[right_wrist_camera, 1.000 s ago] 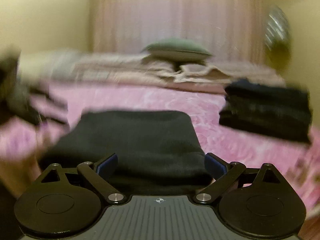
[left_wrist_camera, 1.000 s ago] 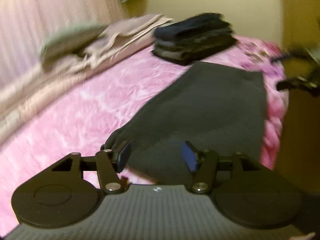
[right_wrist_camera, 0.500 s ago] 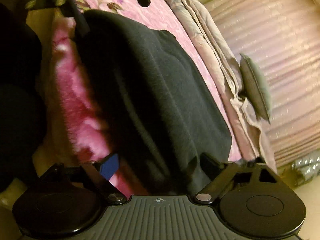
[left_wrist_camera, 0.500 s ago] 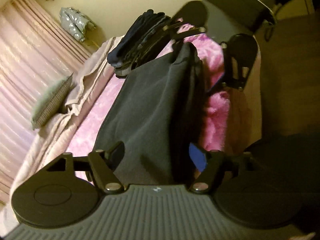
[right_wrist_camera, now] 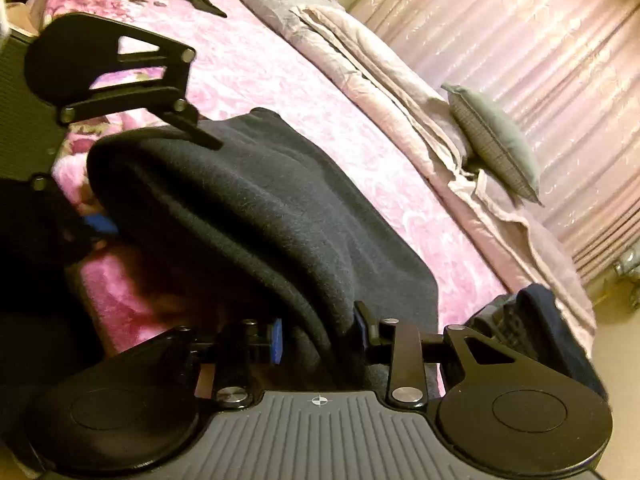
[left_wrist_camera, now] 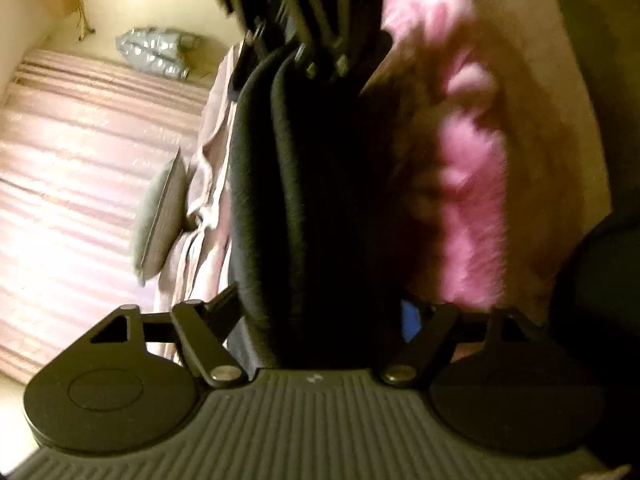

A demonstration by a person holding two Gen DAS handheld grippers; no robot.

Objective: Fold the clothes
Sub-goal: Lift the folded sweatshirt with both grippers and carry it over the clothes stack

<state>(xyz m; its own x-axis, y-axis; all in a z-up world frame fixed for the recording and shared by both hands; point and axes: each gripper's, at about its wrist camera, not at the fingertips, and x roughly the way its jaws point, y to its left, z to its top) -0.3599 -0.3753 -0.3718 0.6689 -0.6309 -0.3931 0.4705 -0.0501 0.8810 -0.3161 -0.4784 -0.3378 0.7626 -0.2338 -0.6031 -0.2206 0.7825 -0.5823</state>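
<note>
Right wrist view: both closing grippers, right gripper [right_wrist_camera: 318, 334] and left gripper [left_wrist_camera: 320, 312], straddle the folded fuzzy charcoal garment [right_wrist_camera: 256, 208].

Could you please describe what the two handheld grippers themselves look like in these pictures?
Both look alike. The right gripper and left gripper each have a grey ribbed body with a small round crosshair mark, two black round-lobed plates with triangular cut-outs, black linkage bars on silver rivets, and blue pads on black fingers. No cables, sleeves or hands show.

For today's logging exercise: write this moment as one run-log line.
phase: gripping folded edge | left gripper: closing, dark garment between jaws | right gripper: closing on same garment | surface: pink bedspread
</note>
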